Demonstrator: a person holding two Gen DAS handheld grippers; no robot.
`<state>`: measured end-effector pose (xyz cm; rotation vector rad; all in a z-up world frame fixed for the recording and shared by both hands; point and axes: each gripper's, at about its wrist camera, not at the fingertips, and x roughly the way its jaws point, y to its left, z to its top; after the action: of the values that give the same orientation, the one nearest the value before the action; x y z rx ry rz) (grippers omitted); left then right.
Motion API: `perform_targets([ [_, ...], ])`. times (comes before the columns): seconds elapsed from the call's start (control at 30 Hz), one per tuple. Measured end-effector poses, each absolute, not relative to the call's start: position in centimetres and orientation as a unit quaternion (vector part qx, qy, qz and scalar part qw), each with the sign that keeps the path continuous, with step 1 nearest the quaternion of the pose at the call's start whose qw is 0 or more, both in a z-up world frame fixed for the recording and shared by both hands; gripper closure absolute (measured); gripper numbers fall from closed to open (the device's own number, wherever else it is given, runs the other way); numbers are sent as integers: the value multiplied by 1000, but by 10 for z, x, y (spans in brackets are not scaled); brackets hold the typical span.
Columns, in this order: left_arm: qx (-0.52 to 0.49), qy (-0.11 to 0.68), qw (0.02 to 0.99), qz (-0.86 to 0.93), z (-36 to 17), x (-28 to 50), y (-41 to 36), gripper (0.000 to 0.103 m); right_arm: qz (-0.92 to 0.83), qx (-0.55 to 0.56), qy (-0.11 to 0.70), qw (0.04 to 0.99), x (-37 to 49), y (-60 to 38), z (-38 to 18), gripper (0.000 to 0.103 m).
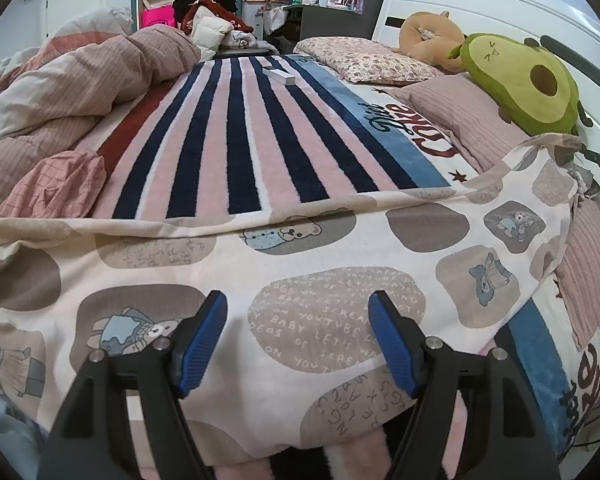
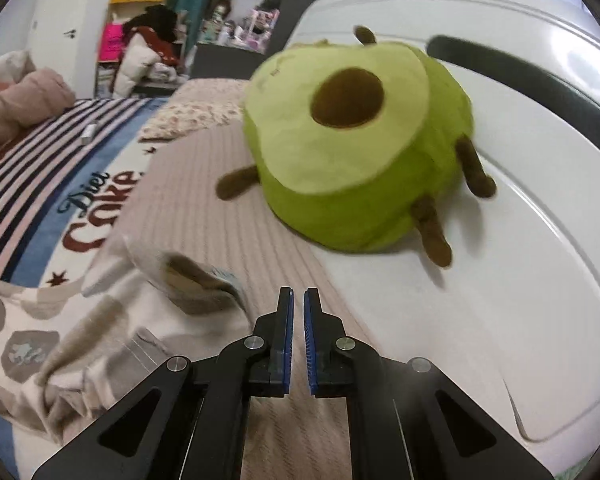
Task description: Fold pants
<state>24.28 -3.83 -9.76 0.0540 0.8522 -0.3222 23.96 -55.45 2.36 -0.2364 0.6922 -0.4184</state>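
Two grippers work my bed. My left gripper, jaws apart, hovers above the cream bear-print cotton pants, spread across the near end of the navy-and-pink striped blanket. My right gripper, jaws together on nothing, points at the green avocado plush toy against the white headboard. The right-hand view is blurred; the pants' left end is cut off.

Low wrist views, shared avocado plush

One pants, two plush toys, three pillows
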Motion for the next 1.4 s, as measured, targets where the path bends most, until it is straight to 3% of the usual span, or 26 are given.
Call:
perform_targets([
  [0.07,25,411,898,-155,-98,242,-38,34,-154,-88,318,932,225,-547,28,96],
  [0.13,22,410,898,-156,-97,242,-37,34,-113,-67,313,940,217,-536,32,69],
  [0.23,19,408,899,-159,-95,240,-38,34,-81,-88,323,939,214,-507,25,44],
  [0.33,21,404,900,-162,-93,236,-39,34,-77,-103,350,928,223,-483,5,33],
  [0.4,20,402,901,-164,-91,233,-37,34,-98,-107,357,923,226,-477,-8,31],
  [0.47,20,402,901,-162,-90,232,-35,34,-126,-126,362,915,230,-475,-25,34],
  [0.53,19,401,902,-159,-90,231,-32,34,-143,-149,360,910,232,-478,-38,78],
  [0.6,18,401,902,-158,-90,230,-28,34,-145,-155,359,909,231,-480,-39,93],
  [0.7,17,400,903,-153,-91,229,-22,34,-156,-153,347,912,220,-485,-26,100],
  [1.0,8,397,904,-157,-88,224,-15,34,-220,-116,365,897,193,-530,-13,99],
  [1.07,11,394,905,-157,-86,222,-15,34,-238,-132,351,896,187,-521,-5,84],
  [1.1,13,392,906,-157,-84,221,-14,34,-243,-141,332,900,183,-514,2,71],
  [1.13,13,392,907,-156,-83,221,-14,34,-232,-140,313,910,177,-508,10,68],
  [1.3,8,390,908,-155,-81,219,-10,34,-124,-99,302,940,176,-481,26,69],
  [1.37,8,390,907,-158,-82,219,-10,34,-73,-95,336,934,190,-468,12,74],
  [1.4,8,391,906,-159,-82,219,-10,34,-55,-90,362,926,200,-463,0,83],
])
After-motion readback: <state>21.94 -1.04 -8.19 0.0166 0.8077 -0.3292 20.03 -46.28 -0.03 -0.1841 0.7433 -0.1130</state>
